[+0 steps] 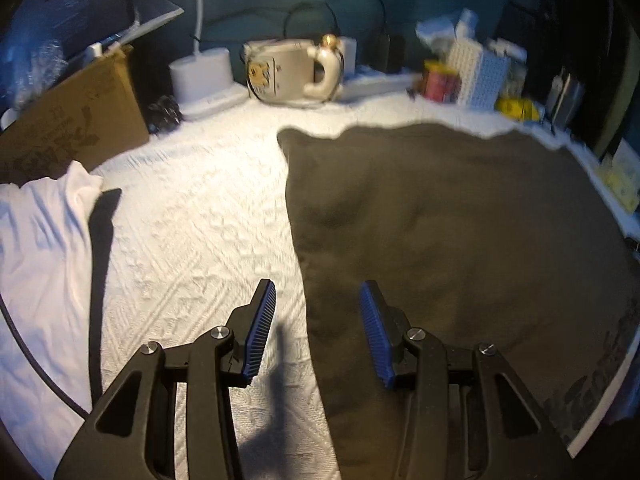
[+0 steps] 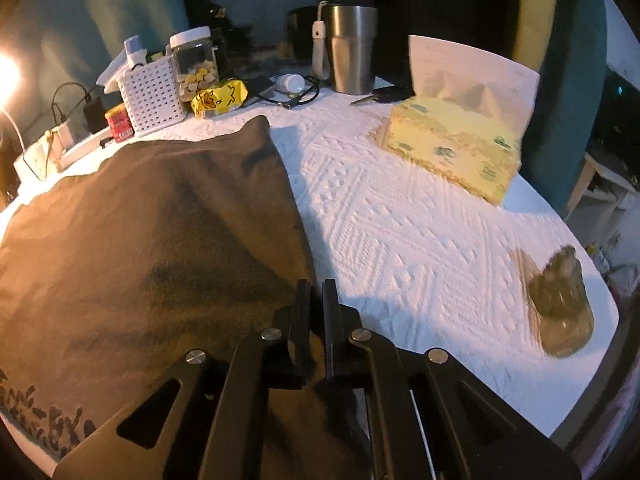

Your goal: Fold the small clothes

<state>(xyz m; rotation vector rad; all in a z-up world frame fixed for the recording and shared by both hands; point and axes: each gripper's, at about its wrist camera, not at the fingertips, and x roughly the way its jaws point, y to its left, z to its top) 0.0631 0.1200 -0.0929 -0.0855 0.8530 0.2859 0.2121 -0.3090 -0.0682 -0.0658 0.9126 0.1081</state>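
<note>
A dark olive-brown cotton garment [image 1: 460,240] was spread flat on the white quilted desk [image 1: 200,220]. The left tool [image 1: 318,300] was held apart above the garment's left edge, nothing between its blue ribbed pads. The right tool [image 2: 316,300] was closed at the garment's right edge [image 2: 296,216]; whether cloth was caught could not be told. If only one layer, or none, were pinched there, the fold would likely be dragged askew.

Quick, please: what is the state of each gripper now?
Left gripper: open, holding nothing.
Right gripper: closed at the edge of the dark garment; whether it pinches the cloth cannot be told.
</note>
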